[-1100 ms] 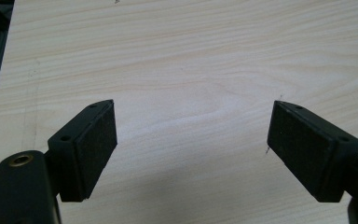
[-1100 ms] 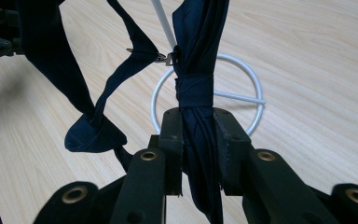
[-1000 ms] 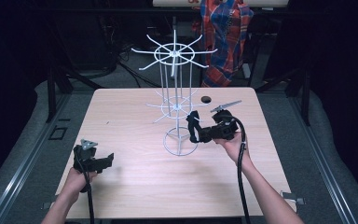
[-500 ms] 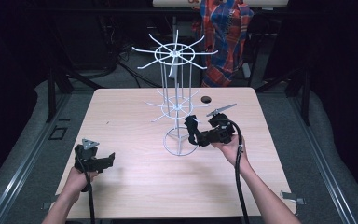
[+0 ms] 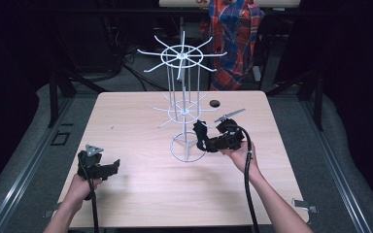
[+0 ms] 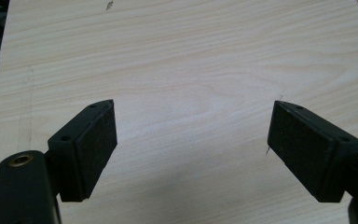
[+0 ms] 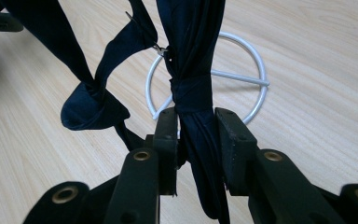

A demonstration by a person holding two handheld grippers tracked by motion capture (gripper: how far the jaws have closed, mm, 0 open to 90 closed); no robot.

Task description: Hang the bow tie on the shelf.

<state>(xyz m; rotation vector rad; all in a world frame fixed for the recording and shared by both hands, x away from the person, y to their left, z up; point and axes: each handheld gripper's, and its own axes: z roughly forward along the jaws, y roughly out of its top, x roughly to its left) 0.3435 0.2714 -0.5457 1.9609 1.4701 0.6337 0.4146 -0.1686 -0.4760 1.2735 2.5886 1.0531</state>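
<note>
A white wire rack (image 5: 182,87) with radiating hooks stands mid-table on a ring base (image 5: 187,148). My right gripper (image 5: 201,137) is beside that base, shut on a dark navy strip of cloth (image 7: 193,93). The cloth is knotted just above the pads and runs upward. A second looped end (image 7: 91,112) hangs to the left by a small metal clip. The jaws have just been opening slightly, and the cloth is still between the pads (image 7: 168,135), which touch it. My left gripper (image 5: 114,167) rests low at the front left, open over bare wood (image 6: 191,140).
The rack's ring base (image 7: 261,93) lies right behind the held cloth. A small black round spot (image 5: 215,103) sits on the table behind the rack. A plaid garment (image 5: 233,39) hangs beyond the far edge. Dark floor and rails surround the table.
My right gripper has shifted slightly lower and nearer the front with the cloth. The left gripper has stayed put.
</note>
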